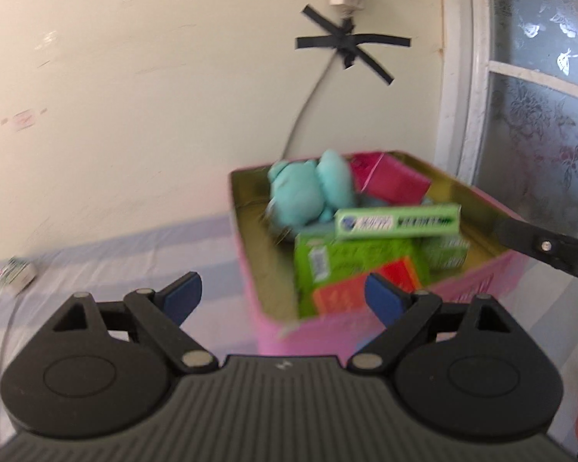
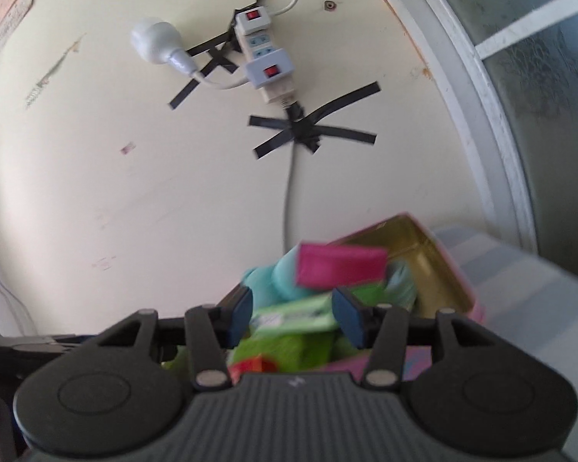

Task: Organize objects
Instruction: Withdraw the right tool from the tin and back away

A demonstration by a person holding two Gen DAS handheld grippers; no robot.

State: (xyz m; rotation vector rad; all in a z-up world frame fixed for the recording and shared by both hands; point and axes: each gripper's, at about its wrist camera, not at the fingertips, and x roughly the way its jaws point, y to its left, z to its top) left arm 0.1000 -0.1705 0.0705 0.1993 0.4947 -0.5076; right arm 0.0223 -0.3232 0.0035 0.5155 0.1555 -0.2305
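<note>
A pink tin box (image 1: pixel 366 331) with a gold inside stands on the striped cloth. It holds a teal plush toy (image 1: pixel 308 192), a magenta packet (image 1: pixel 389 181), a long green box (image 1: pixel 397 222), a larger green carton (image 1: pixel 350 265) and a red-orange box (image 1: pixel 350 288). My left gripper (image 1: pixel 283 298) is open and empty, just in front of the tin's near left corner. My right gripper (image 2: pixel 291 317) is open and empty above the tin's contents, with the long green box (image 2: pixel 293 315) seen between its fingers. The magenta packet (image 2: pixel 339 263) lies beyond them. The right gripper's finger (image 1: pixel 543 246) shows at the tin's right rim.
A small white and green packet (image 1: pixel 17 275) lies on the cloth at far left. A cream wall with a taped cable (image 1: pixel 350 44) and power strip (image 2: pixel 266 57) stands behind. A frosted window frame (image 1: pixel 466 96) is at right.
</note>
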